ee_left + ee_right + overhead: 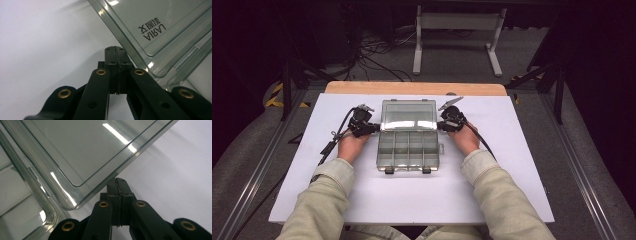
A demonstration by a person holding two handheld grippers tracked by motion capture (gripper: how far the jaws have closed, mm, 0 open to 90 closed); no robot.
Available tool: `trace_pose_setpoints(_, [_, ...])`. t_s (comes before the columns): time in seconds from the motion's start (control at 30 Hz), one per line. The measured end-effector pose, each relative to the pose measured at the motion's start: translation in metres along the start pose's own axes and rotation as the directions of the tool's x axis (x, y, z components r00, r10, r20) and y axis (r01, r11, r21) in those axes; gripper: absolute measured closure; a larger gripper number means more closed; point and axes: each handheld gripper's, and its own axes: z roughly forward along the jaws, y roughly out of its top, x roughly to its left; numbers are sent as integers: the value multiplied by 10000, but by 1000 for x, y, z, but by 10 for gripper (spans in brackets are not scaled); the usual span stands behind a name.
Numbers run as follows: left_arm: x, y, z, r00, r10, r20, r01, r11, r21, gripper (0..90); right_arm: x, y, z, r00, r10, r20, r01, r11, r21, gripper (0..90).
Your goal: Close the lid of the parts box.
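**Both grippers flanked the open box**

Overhead, the box [408, 134] lay mid-table, lid [408, 115] raised, between left gripper [371, 128] and right gripper [442, 125].

Left gripper view: jaws closed, empty, under the lid's [160, 27] edge.

Right gripper view: likewise, lid [82, 150] above.

Lab, floor cables [377, 52], dark equipment stands [294, 75]

A white board [412, 195] covers most of a wooden table [414, 88], whose bare far edge shows beyond it. Behind, on grey carpet [462, 55], stands a white metal frame [457, 30] on 2 feet. Black cables [377, 57] tangle on the floor to its left. Yellow-black hazard tape [276, 96] marks the floor at far left.
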Motion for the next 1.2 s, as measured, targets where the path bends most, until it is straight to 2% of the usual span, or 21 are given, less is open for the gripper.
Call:
trace_pose_setpoints(0.5, [0,0,0,9999,-59,-143,55,9995,-304,898,-1,1,-1,9999,108,50,-107,9997,-229,900])
trace_pose_setpoints(0.67, [-1,3,-6,9998,-179,-116,170,9969,-762,898,-1,2,-5,9999,123,113,-118,9988,-470,900])
trace_pose_setpoints(0.93, [-3,5,-12,9994,-161,-310,126,9936,-1120,898,-1,5,-11,9997,187,137,-173,9953,-951,900])
trace_pose_setpoints(1.2, [-5,7,-16,9992,-222,-324,171,9885,-1502,898,0,8,-18,9996,209,209,-180,9913,-1306,900])
